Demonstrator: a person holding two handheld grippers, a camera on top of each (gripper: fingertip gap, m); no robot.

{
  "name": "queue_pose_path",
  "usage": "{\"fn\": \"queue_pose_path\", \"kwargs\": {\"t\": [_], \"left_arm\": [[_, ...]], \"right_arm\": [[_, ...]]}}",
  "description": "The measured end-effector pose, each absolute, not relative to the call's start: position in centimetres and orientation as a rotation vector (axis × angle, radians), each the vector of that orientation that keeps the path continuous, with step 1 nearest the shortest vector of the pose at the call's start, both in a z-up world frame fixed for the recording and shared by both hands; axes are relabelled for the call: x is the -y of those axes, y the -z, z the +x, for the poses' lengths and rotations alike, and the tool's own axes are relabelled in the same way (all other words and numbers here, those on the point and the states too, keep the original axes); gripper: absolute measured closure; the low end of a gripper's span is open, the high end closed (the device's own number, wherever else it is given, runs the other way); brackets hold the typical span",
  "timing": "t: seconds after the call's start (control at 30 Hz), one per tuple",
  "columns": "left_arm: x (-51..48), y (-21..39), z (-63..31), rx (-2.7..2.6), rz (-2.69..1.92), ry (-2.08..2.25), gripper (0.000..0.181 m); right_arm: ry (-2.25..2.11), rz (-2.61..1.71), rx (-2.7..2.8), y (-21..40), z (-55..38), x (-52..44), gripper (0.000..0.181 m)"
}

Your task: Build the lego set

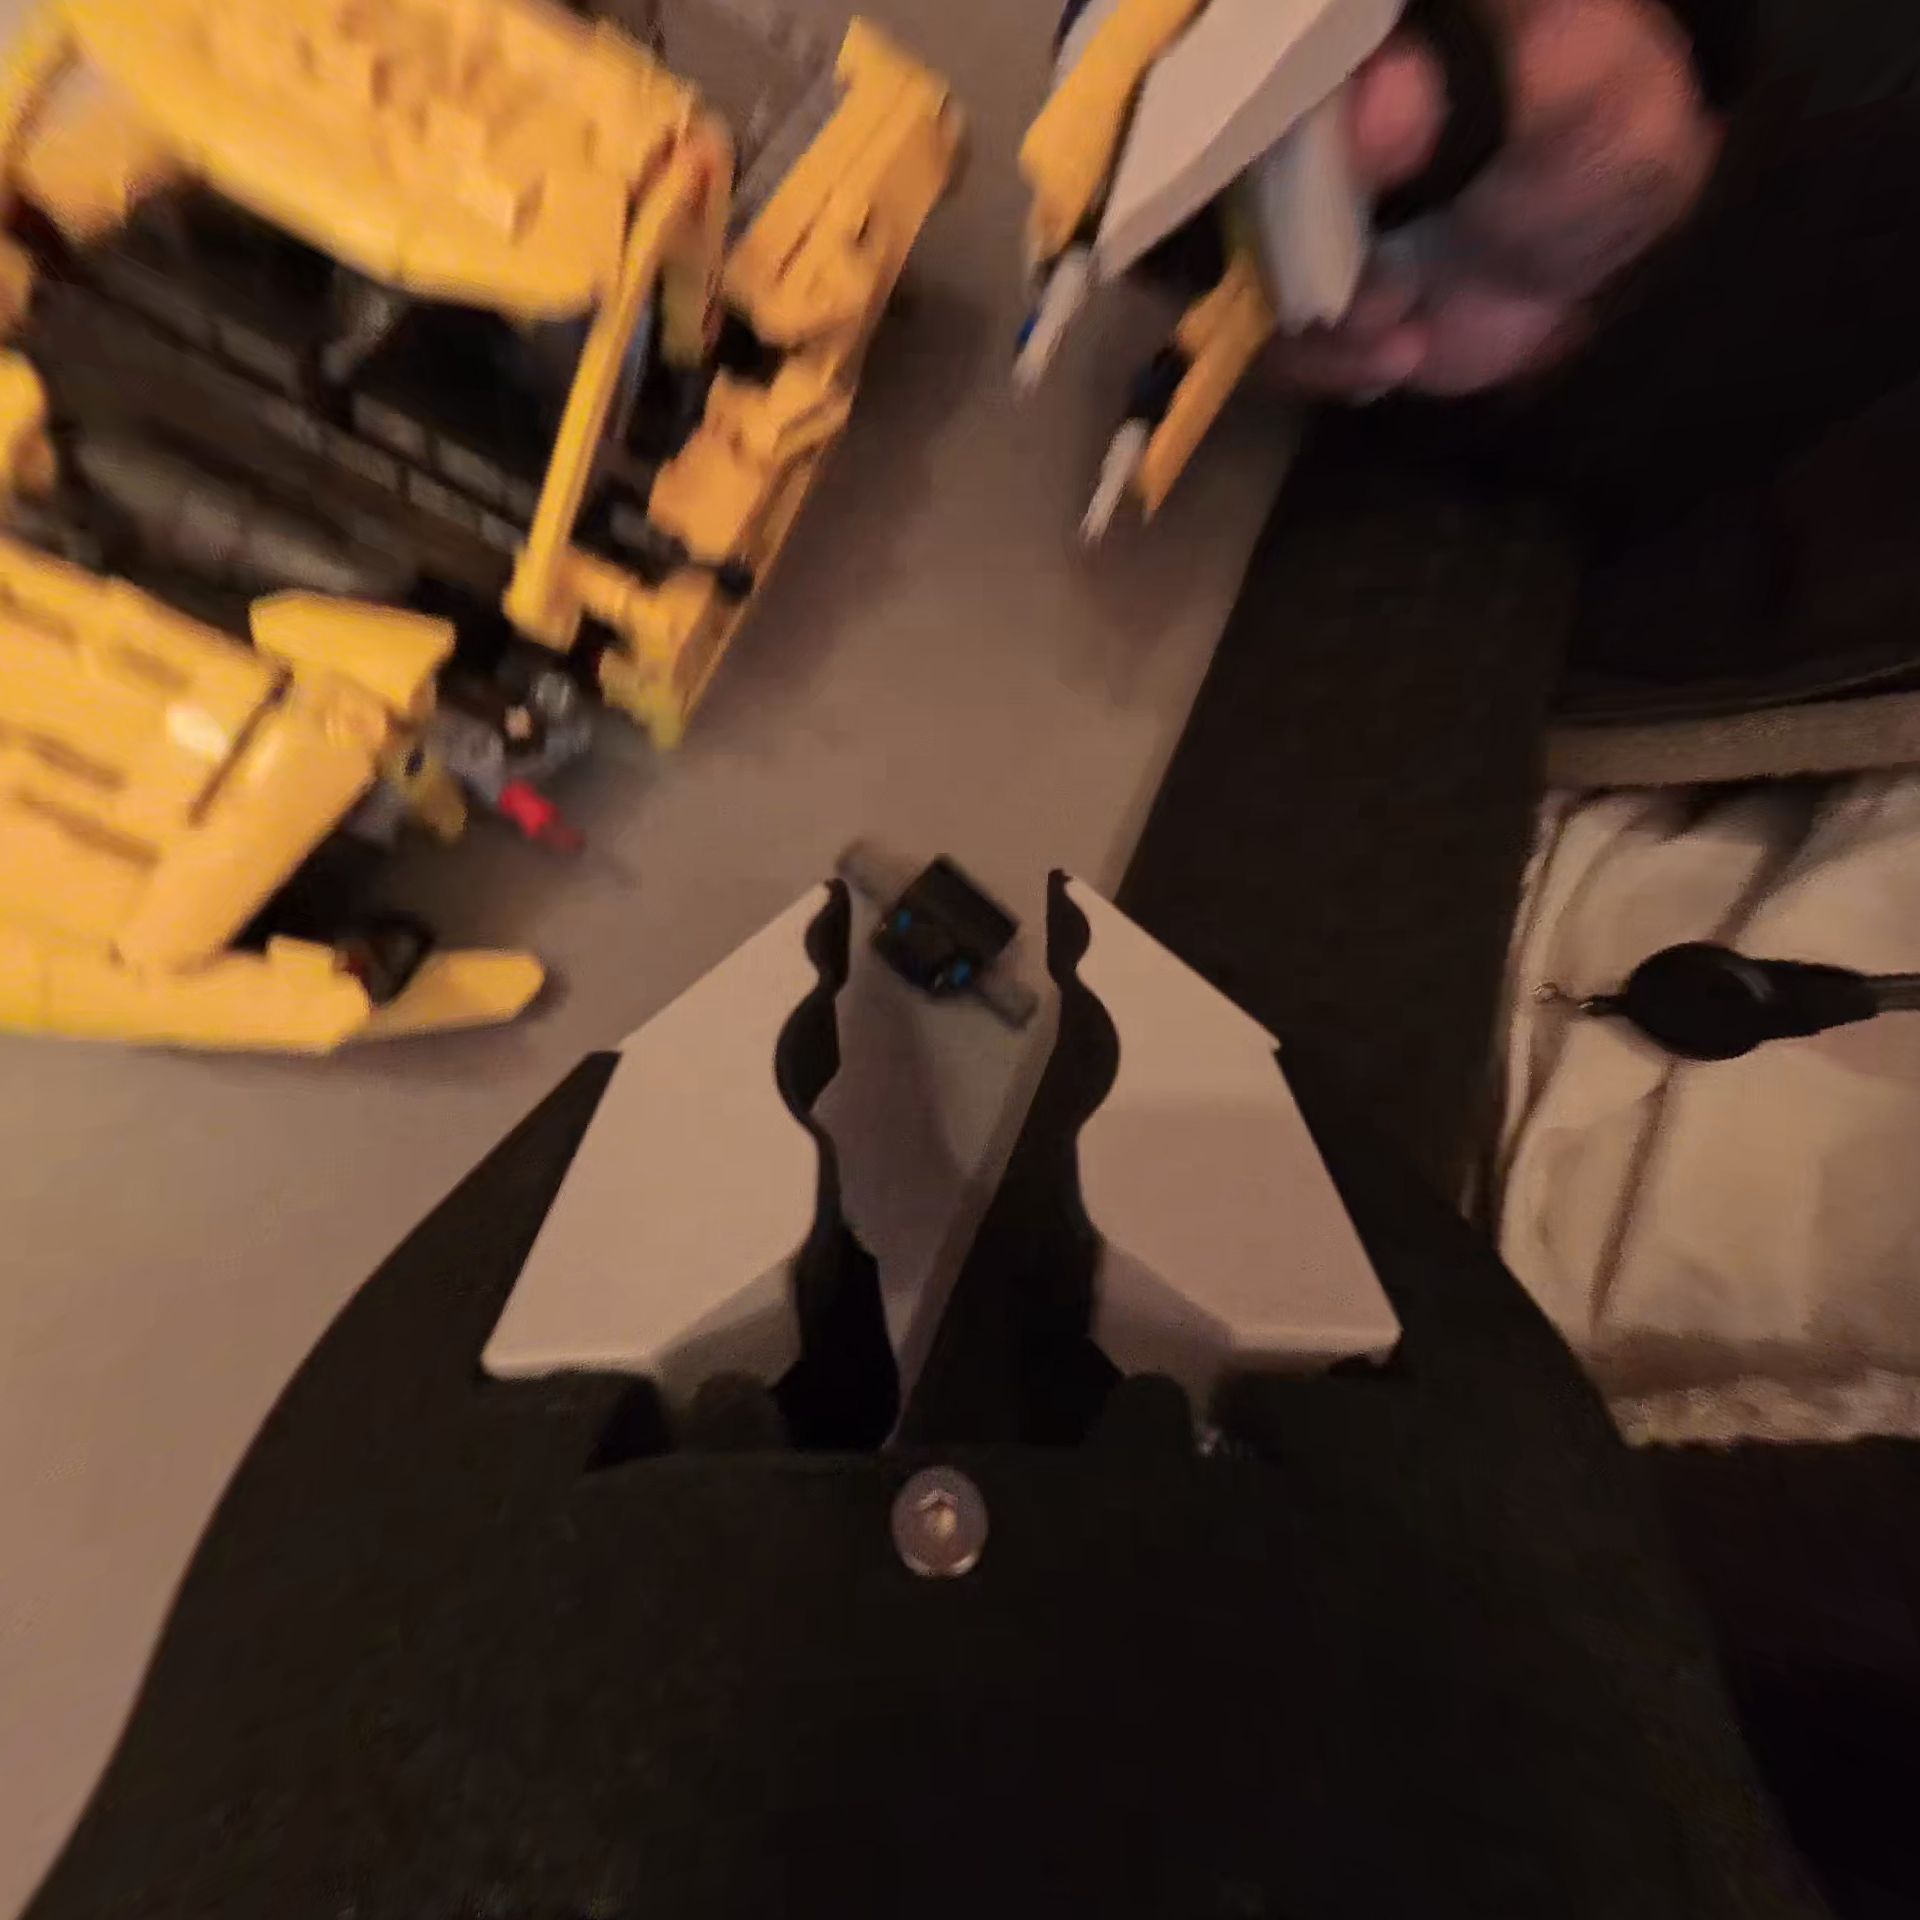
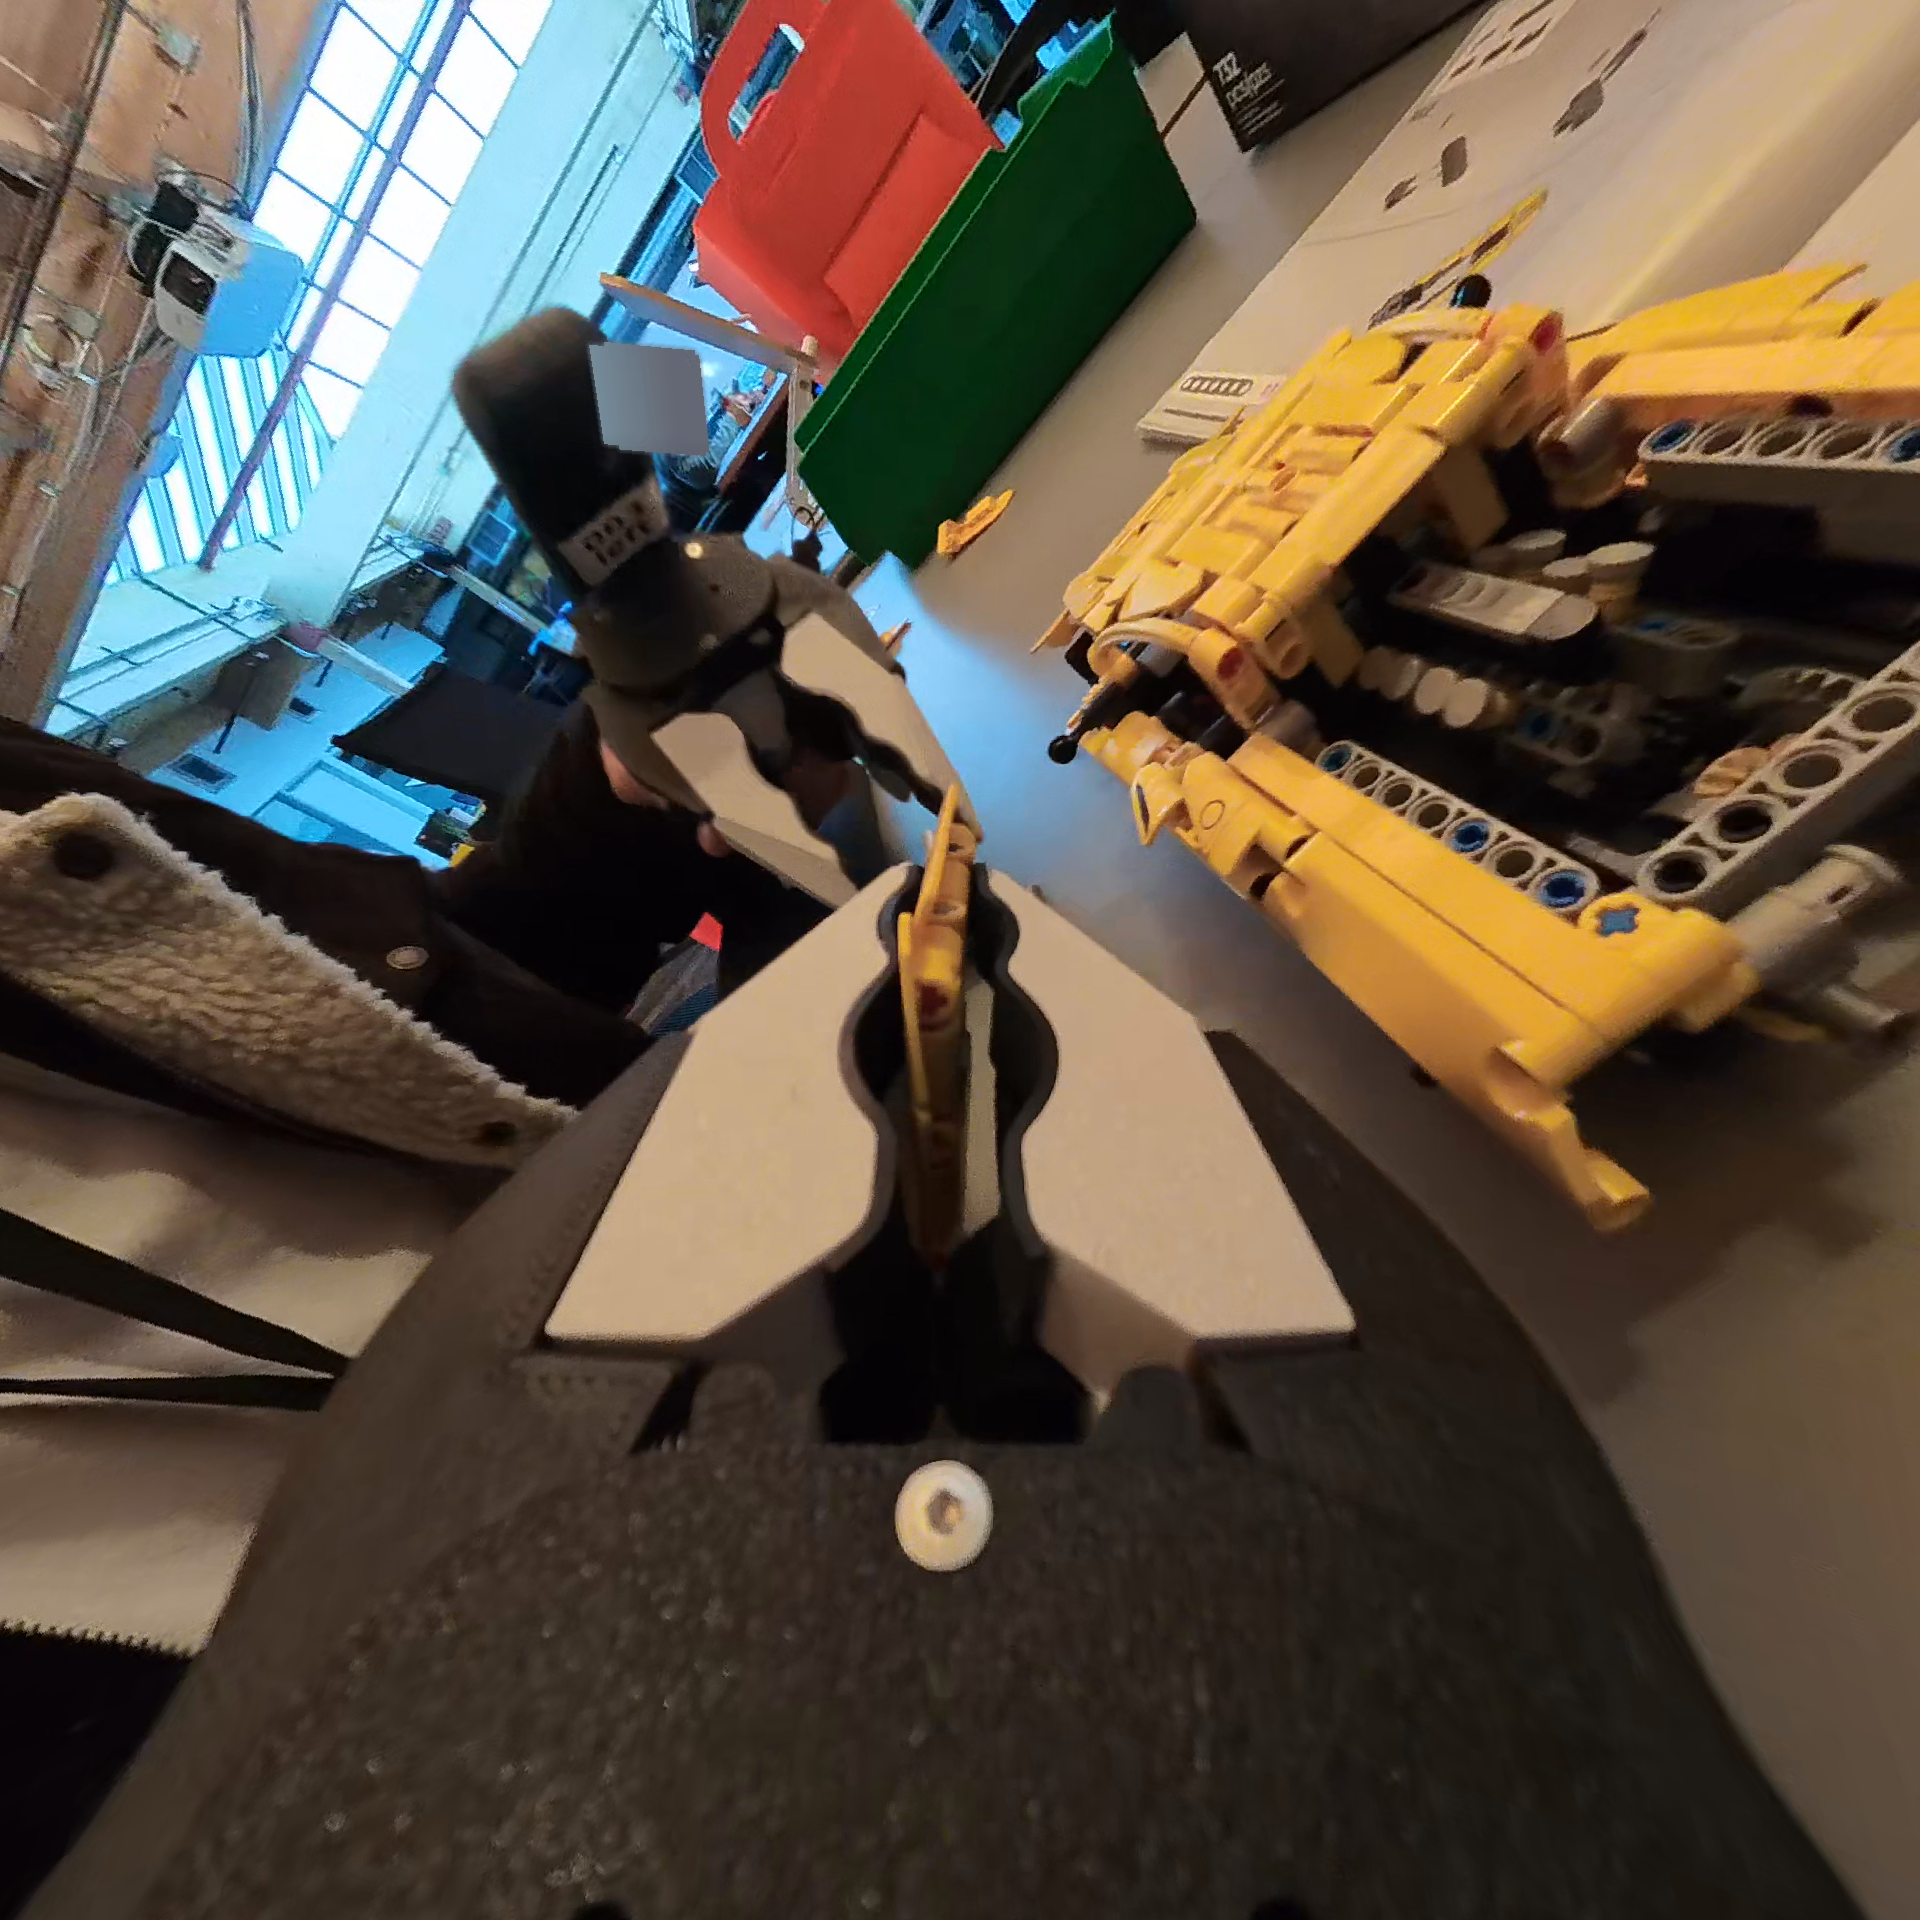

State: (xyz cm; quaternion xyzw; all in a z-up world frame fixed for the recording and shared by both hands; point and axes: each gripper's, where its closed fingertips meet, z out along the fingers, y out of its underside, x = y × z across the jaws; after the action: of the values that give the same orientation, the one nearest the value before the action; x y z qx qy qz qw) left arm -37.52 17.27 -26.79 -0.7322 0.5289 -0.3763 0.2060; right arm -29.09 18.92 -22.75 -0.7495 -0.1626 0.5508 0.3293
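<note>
Yellow lego model [image 1: 416,312] on the grey bench [image 1: 935,675], well in from its near edge, with grey holed beams and black parts showing along the open side. Blurred in the left wrist view, sharp in the right. Just inside the near edge of the bench, left tool [image 1: 945,894] with jaws somewhat apart and a small black piece [image 1: 940,930] with blue pins and a grey axle between the tips; cannot tell whether clamped on it or only framing it. Right tool [image 2: 940,883] closed on a flat yellow piece [image 2: 935,1039], gripped on edge along the fingers and sticking out a little past the tips. Seen from the left wrist view, carried by a hand [image 1: 1507,208] above the near edge of the bench, apart from the model, the yellow piece hanging out of its fingers. Toward the far end of the bench, beyond the model, a green bin [image 2: 987,364] with a red paper bag [image 2: 831,177] behind it, a black box [image 2: 1299,73] at the far edge, and printed instruction sheets [image 2: 1558,135] lying flat near the model. Off the bench on the near side, a dark jacket with pale fleece lining [image 2: 208,956].
</note>
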Motion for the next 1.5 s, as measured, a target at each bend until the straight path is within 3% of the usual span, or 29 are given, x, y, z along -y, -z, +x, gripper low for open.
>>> {"fn": "queue_pose_path", "kwargs": {"t": [0.17,0.47,0.77,1.5], "left_arm": [[-17.1,29.7,-38.6,-1.536,-2.099,0.814,0.141],[-16.5,29.5,-36.1,-1.585,-2.068,0.832,0.150],[-18.2,21.6,-31.9,-1.234,-1.557,0.920,0.151],[-18.3,21.2,-31.7,-1.215,-1.496,0.925,0.151]], "right_arm": [[-1.455,-1.992,0.427,23.4,-29.6,-18.6,0.173],[-1.483,-2.058,0.352,24.4,-29.4,-18.7,0.173],[-1.455,-1.917,0.235,21.8,-30.0,-19.4,0.174],[-1.661,-1.873,0.108,21.5,-30.0,-19.4,0.174]]}}
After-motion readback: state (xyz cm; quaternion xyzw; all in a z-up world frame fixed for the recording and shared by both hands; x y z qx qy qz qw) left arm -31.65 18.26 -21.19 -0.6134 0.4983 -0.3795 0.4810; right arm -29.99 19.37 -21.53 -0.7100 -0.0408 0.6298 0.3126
